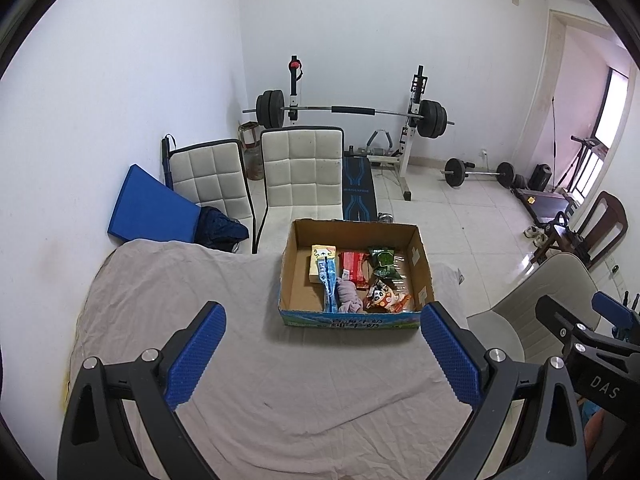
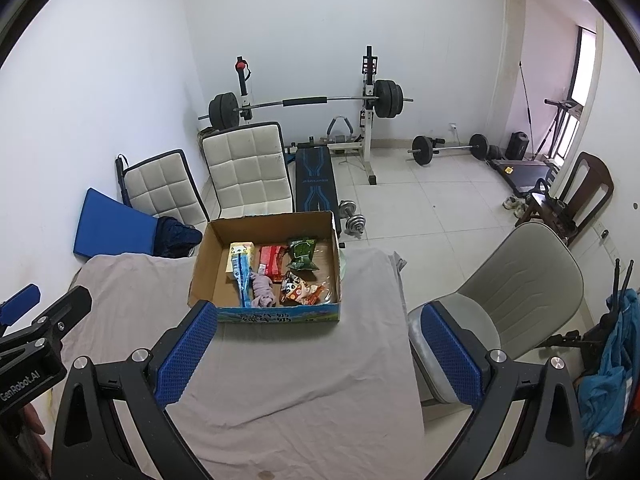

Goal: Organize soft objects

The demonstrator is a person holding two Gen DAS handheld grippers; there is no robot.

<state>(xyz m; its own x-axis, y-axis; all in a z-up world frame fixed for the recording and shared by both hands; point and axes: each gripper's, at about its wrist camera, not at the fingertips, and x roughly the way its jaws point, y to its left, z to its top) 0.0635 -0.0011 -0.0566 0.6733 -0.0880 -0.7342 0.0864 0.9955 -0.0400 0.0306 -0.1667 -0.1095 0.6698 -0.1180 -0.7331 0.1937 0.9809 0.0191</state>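
a: hand-held gripper on the left (image 1: 322, 354) is spread wide with nothing between its blue pads, hanging over the grey sheet of the worktop (image 1: 280, 392) on the near side of the cardboard box (image 1: 290, 268). the right hand-held gripper (image 2: 316, 354) is just as wide and just as empty, and touches nothing.

b: so where are the soft things?

a: all in the box, toward its right and near part. a lilac cloth bundle (image 1: 349, 296) lies against the near wall, a blue strip pack (image 1: 329, 284) just left of it, a yellow pack (image 1: 320, 264) and a red pack (image 1: 354, 266) farther back, a green bag (image 1: 382, 262) at the far right and an orange-and-white snack bag (image 1: 386, 298) in the near right corner. the left part of the box floor is bare.

b: which step is this, then?

a: my guess is a pause between picks, or the end of the job, since i see nothing loose on the sheet. if more is wanted, the next move calls for a reach forward and down over the near wall, closing gently on the cloth, which would crumple rather than resist.
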